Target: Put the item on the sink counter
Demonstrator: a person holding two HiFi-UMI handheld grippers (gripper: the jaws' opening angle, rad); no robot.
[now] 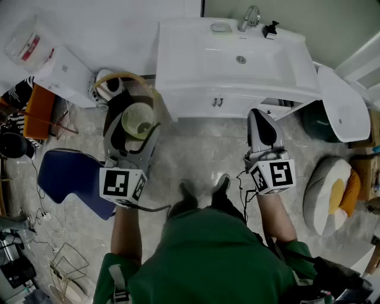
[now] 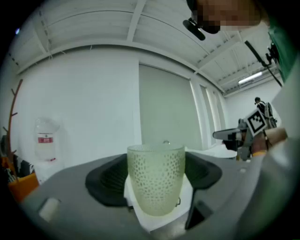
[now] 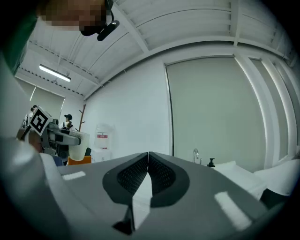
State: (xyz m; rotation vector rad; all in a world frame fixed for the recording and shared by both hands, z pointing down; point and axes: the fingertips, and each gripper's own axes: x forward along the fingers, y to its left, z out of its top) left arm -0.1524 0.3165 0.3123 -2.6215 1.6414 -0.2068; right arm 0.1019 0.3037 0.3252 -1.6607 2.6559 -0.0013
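A pale yellow-green dotted cup [image 2: 155,183] stands upright between the black pads of my left gripper [image 2: 154,178], which is shut on it. In the head view the same cup [image 1: 138,119] sits in the left gripper [image 1: 133,127], held above the floor left of the white sink counter [image 1: 178,53]. My right gripper [image 1: 262,132] is in front of the counter's cabinet, jaws together and empty; its own view shows the pads [image 3: 148,176] touching. The basin [image 1: 237,59] has a faucet [image 1: 250,16] at the back.
A soap dish [image 1: 220,27] and a black dispenser [image 1: 271,29] stand on the counter's back edge. A blue seat [image 1: 68,175] lies at left, a white appliance [image 1: 65,74] behind it, a cushion [image 1: 332,196] at right. The person's feet [image 1: 205,193] are on the tiled floor.
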